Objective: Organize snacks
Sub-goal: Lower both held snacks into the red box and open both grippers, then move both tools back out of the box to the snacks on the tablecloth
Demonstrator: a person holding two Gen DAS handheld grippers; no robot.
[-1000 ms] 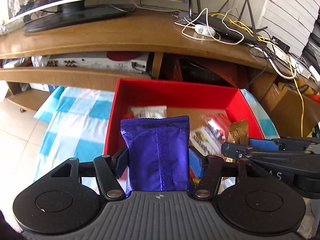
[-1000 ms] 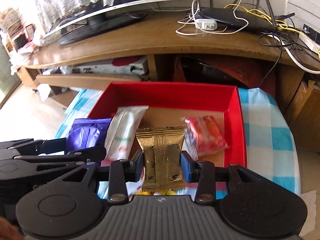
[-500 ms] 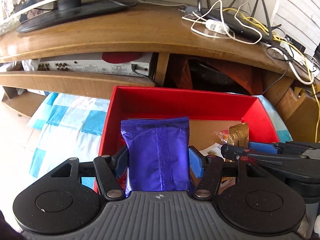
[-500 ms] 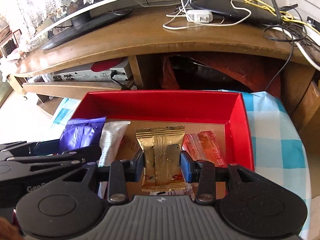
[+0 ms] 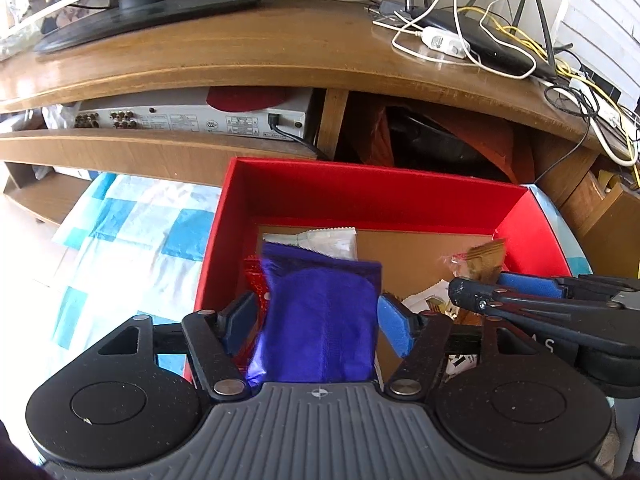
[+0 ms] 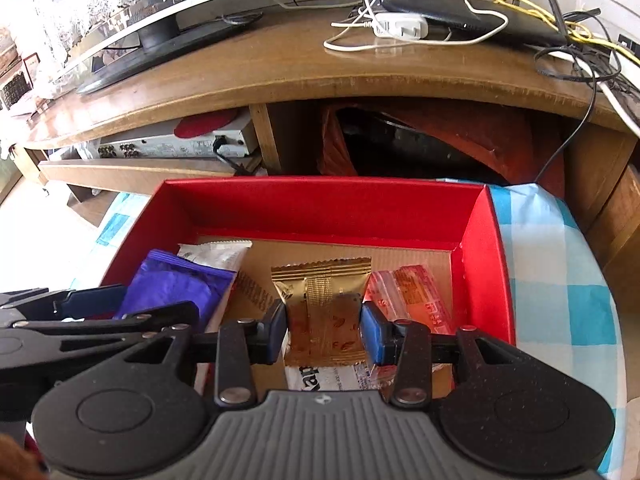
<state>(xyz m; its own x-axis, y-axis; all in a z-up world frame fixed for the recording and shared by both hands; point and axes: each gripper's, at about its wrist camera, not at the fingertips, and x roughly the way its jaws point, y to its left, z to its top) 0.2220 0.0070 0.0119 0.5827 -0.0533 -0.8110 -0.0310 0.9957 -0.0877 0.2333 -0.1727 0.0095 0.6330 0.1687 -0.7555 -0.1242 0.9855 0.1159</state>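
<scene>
A red box (image 5: 360,188) (image 6: 320,208) with a cardboard floor sits on a blue-checked cloth. My left gripper (image 5: 316,320) (image 6: 156,300) hangs over the box's left side. Its jaws are opening, and the blurred purple packet (image 5: 320,320) (image 6: 172,284) sits loose between the blue pads (image 5: 394,324) with gaps on both sides. My right gripper (image 6: 324,328) (image 5: 490,286) is shut on a gold packet (image 6: 324,304) (image 5: 484,256), held upright low over the middle of the box. A white packet (image 6: 216,254) (image 5: 328,240) and a red see-through packet (image 6: 408,296) lie in the box.
A wooden TV stand (image 6: 280,64) rises just behind the box, with a monitor base (image 5: 132,12), a router and loose cables (image 6: 440,16). A silver AV unit (image 5: 192,120) is on its lower shelf. The checked cloth (image 6: 560,288) spreads out on both sides of the box.
Both grippers came forward and down over the box. The left jaws have widened off the purple packet, which has sagged and tilted. The right grip on the gold packet is unchanged.
</scene>
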